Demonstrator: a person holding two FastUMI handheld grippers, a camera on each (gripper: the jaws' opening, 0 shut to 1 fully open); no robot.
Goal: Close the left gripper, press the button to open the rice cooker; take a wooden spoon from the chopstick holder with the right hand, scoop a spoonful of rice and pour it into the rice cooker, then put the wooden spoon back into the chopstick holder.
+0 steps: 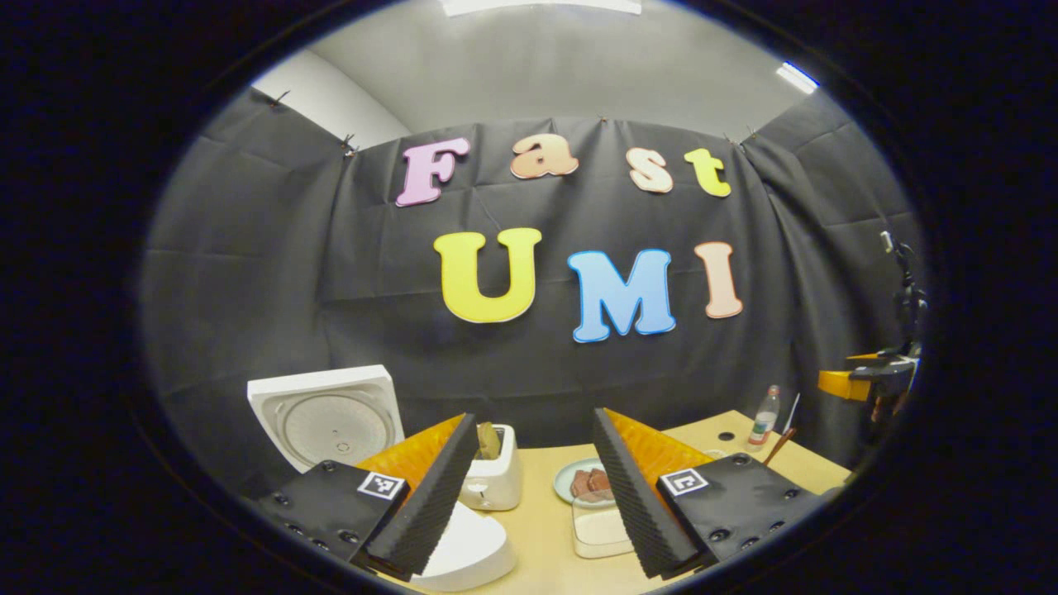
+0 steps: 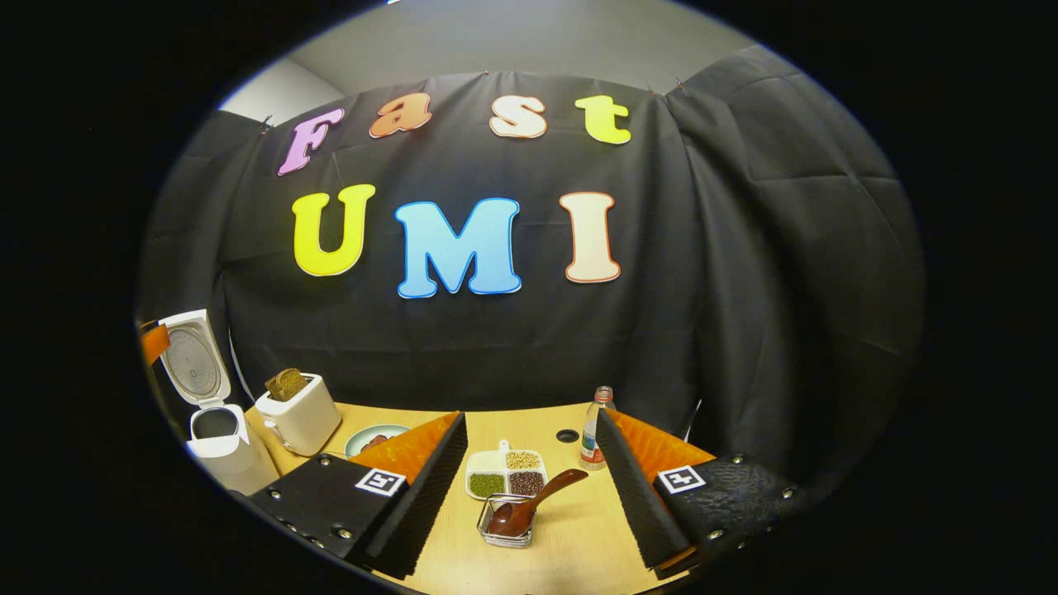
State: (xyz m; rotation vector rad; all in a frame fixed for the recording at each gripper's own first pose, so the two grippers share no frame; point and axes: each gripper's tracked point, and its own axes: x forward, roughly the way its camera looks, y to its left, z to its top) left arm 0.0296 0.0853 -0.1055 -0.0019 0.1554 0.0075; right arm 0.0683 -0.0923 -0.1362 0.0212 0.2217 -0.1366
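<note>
The white rice cooker [image 1: 463, 549] stands at the lower left with its lid [image 1: 322, 421] swung up. My left gripper [image 1: 535, 426] hovers open above and just right of it, holding nothing. In the right gripper view the cooker [image 2: 216, 438] sits at the far left, lid raised. The dark wooden spoon [image 2: 529, 502] rests with its bowl in a small metal mesh holder [image 2: 496, 530], handle slanting up to the right. My right gripper [image 2: 531, 421] is open above and in front of the holder, apart from the spoon. A white divided dish [image 2: 506, 473] of grains lies just behind the holder.
A white toaster [image 2: 297, 417] with bread stands right of the cooker, then a plate [image 2: 376, 438] of meat. A small bottle [image 2: 597, 430] stands behind my right finger. A pale rectangular container [image 1: 599, 529] lies near the plate [image 1: 583, 483]. The other gripper [image 1: 876, 376] hangs far right.
</note>
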